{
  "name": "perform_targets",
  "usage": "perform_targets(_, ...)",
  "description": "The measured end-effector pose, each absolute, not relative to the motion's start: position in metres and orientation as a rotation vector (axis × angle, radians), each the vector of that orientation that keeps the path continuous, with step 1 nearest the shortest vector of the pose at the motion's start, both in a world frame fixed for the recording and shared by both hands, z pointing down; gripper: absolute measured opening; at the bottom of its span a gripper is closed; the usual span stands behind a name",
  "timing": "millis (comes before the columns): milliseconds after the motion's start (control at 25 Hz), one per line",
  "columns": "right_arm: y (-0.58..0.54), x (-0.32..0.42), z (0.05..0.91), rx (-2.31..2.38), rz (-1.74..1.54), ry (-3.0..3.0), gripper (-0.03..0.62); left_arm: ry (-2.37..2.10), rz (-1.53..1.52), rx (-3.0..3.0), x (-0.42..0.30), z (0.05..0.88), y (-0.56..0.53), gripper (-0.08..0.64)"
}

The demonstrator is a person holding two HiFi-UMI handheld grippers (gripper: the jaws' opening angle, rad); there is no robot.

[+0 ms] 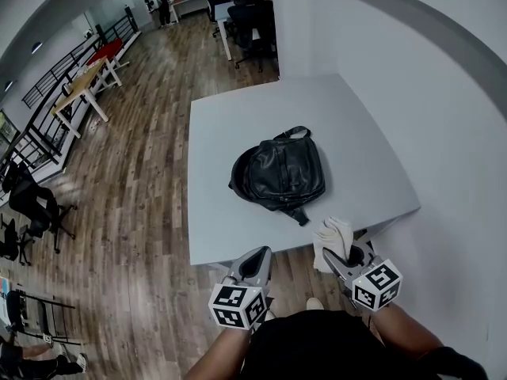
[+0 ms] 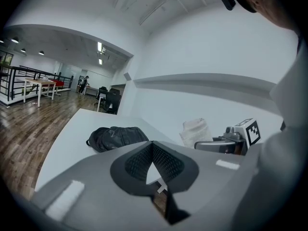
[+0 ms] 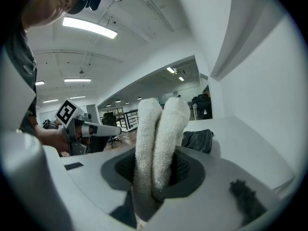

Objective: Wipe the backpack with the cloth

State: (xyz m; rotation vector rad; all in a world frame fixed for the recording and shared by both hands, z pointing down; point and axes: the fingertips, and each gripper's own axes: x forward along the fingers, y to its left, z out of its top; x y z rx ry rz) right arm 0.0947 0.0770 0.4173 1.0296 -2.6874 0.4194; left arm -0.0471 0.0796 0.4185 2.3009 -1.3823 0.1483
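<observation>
A black leather backpack [image 1: 279, 172] lies flat in the middle of the pale grey table [image 1: 230, 117], strap end toward me. My right gripper [image 1: 342, 256] hovers at the table's front right corner, shut on a folded white cloth [image 1: 331, 240] that sticks up out of its jaws. In the right gripper view the cloth [image 3: 159, 138] fills the centre and hides the fingertips, with the backpack [image 3: 197, 140] beyond it. My left gripper [image 1: 255, 261] is at the front edge, short of the bag, its jaws together on nothing. The left gripper view shows the backpack [image 2: 115, 137] ahead and the cloth [image 2: 195, 130] to the right.
A white wall [image 1: 412, 93] runs along the table's right and far sides. Wooden floor [image 1: 142, 180] lies to the left. Black office chairs [image 1: 249, 22] and desks stand far back, with a white-legged table [image 1: 83, 85] and a railing at the left. A person [image 1: 162, 2] stands far off.
</observation>
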Motion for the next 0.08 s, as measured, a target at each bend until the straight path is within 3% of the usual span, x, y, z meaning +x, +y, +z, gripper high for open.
perform_targets(80,0.075,0.0975,0.4187,1.036,0.424,-2.688,0.126,-1.385,0.146,2.304,-0.0456,0.4177,0.0779,0.008)
